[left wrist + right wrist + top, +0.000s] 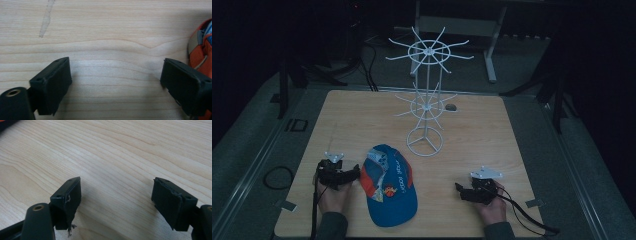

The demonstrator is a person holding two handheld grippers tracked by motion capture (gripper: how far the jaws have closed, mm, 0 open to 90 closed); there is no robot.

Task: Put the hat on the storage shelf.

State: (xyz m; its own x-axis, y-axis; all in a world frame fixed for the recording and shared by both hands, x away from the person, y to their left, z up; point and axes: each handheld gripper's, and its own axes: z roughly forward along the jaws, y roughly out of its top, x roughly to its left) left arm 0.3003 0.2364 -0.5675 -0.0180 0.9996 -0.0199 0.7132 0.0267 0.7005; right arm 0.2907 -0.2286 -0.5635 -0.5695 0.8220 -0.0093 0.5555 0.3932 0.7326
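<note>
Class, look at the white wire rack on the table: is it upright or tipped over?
Upright. The rack stands on its ring base, pole vertical, hooks bare.

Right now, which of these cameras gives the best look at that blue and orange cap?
The high view: the whole cap lies on the table between the two grippers. The left gripper view catches just an orange edge at its right border. The right gripper view looks at bare wood.

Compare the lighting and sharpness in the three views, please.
High view: dim, dark surroundings, yet cap and white rack are readable. Left gripper view: bright, wood grain sharp, near jaws slightly soft. Right gripper view: bright, table sharp, soft shadows under the jaws.
</note>
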